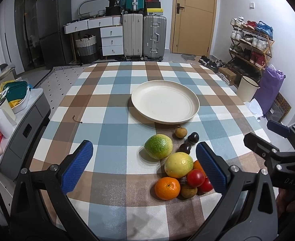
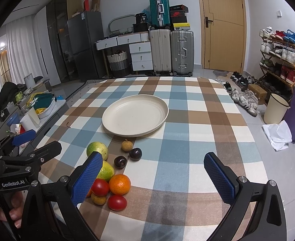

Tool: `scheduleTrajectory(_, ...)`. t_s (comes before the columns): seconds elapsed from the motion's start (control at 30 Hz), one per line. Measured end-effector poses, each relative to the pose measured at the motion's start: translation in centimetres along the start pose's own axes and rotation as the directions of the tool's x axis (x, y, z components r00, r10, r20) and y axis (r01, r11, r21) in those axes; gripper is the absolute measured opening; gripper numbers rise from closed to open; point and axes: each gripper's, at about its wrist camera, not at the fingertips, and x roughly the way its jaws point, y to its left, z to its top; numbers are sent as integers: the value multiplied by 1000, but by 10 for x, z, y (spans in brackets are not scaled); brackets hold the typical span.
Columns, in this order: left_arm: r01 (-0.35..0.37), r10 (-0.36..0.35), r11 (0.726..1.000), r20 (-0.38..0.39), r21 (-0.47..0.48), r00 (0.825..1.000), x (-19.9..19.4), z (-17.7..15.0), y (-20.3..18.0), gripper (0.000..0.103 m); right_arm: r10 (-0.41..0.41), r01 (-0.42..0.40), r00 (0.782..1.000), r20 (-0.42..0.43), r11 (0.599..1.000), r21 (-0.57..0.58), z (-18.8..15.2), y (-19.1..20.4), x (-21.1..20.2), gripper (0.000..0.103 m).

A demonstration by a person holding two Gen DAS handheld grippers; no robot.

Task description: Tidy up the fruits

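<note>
An empty cream plate [image 1: 165, 102] [image 2: 135, 115] sits mid-table. In front of it lies a cluster of fruit: a green fruit [image 1: 158, 146] [image 2: 97, 149], a yellow one [image 1: 178, 164], a mandarin [image 1: 167, 187] [image 2: 119, 184], two tomatoes [image 1: 195, 177] [image 2: 117, 202], two dark plums [image 1: 193, 137] [image 2: 135, 154] and a small brown longan [image 1: 181, 132] [image 2: 126, 145]. My left gripper [image 1: 145, 166] [image 2: 41, 142] is open, its right finger beside the tomatoes. My right gripper [image 2: 153, 177] [image 1: 261, 132] is open to the right of the pile, and its left finger hides part of the yellow fruit.
A checked cloth [image 1: 115, 128] covers the table. A small twig [image 1: 76, 119] lies on it at the left. A grey side cabinet [image 1: 25, 124] with cups stands off the table's left edge. A cream bin [image 2: 276, 108], a shoe rack and shoes are on the floor at the right.
</note>
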Motion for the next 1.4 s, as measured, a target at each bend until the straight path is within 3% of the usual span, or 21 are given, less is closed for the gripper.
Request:
scheduleTrajectory(0.37,18,-18,1000,-24,-20,1000,12,-10,4,102,65,-65,997,-38,998,7,-12,0,12,103)
scheduleTrajectory(0.57,80,-82,996,-59,-40,995,20,-17,10,102,76,-76,996,-52,997,9,-16,0,16,103)
scheduleTrajectory(0.97,155,-163,986,-197,-57,967,55,-39,11,101,86,-85,994,-61,996,25,-17,-4,20,103)
scheduleTrajectory(1.4,230,-264,963,-318,-140,911,92,-60,13,81,84,-82,994,-70,996,31,-16,-7,25,103)
